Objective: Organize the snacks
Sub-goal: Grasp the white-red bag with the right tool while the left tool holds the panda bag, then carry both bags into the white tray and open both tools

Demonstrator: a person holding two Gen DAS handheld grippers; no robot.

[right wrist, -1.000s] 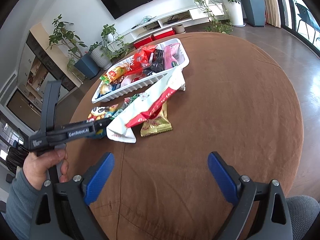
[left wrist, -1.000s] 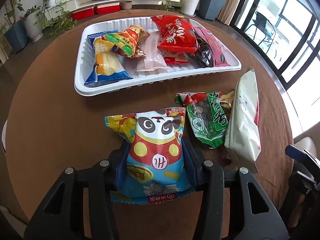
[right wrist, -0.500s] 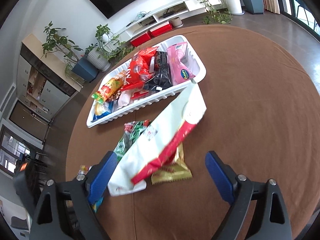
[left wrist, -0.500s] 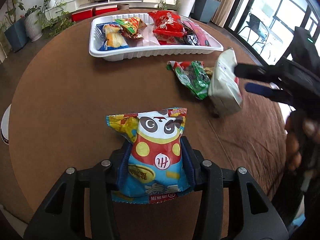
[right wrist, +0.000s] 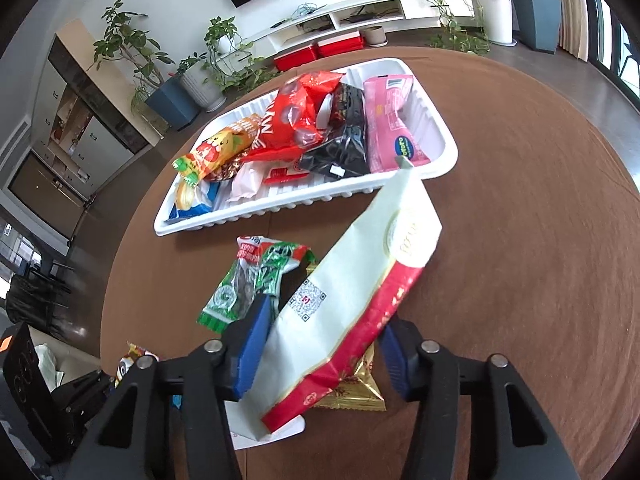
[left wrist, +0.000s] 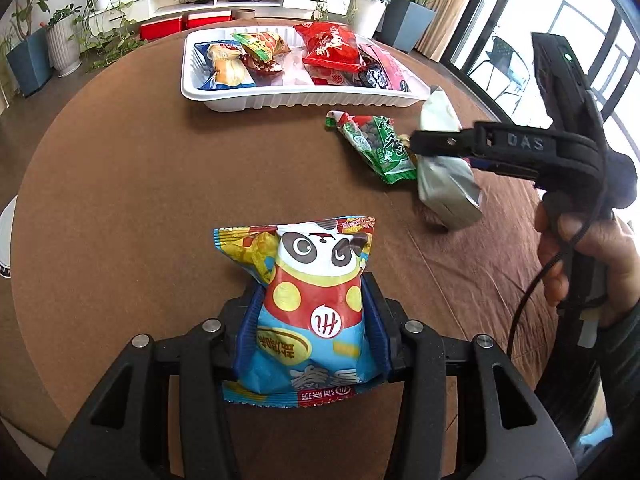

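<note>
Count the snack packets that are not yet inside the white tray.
4: the panda packet in the left gripper; the white-and-red packet in the right gripper; the green packet and the gold packet on the table. Others may be hidden.

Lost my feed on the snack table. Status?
Left gripper shut on panda bag. Right gripper jaws just closing, white-and-red bag between them. Tray ahead, unobstructed; green packet beside.

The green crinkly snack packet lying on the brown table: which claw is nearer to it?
Right. The right claw grips the long white-and-red bag right beside the green packet. The left claw holds the panda bag, well apart from it.
</note>
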